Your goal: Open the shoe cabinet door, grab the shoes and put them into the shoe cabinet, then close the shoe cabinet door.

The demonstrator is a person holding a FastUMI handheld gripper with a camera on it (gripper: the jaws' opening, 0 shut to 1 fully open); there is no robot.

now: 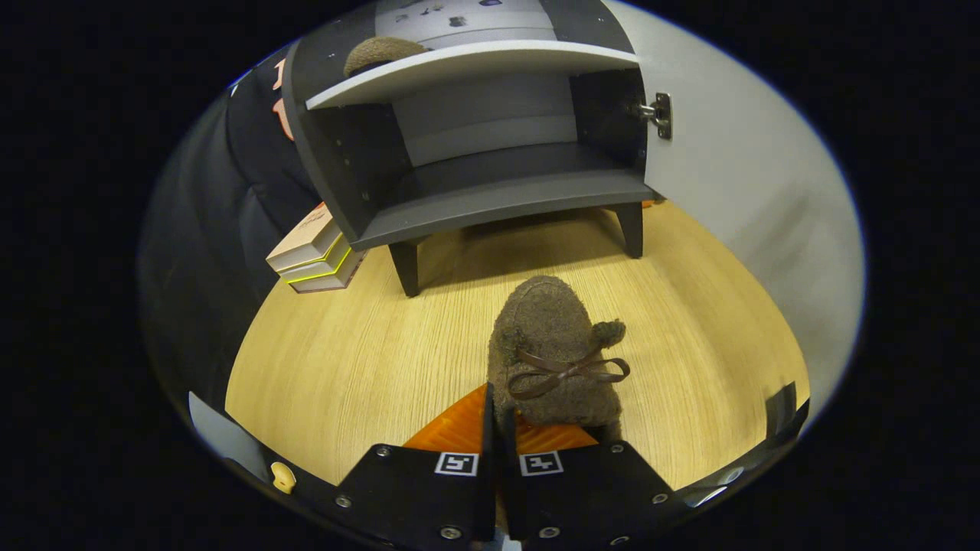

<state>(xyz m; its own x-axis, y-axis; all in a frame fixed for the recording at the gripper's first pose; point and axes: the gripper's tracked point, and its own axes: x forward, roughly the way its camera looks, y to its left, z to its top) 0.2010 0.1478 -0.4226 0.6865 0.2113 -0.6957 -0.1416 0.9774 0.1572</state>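
Shoe (553,352) is being gripped by the gripper (499,428) at lower centre; carrying it level toward the shoe cabinet (490,200) lower shelf, upper centre, seems wise.

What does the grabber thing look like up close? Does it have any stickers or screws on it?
The gripper has two flat, blocky fingers standing side by side with only a thin slit between them. Each finger carries one small square black-and-white marker, like a pixel puzzle, near the slit. Round silver screws dot the plates. No cables or sleeves can be seen.
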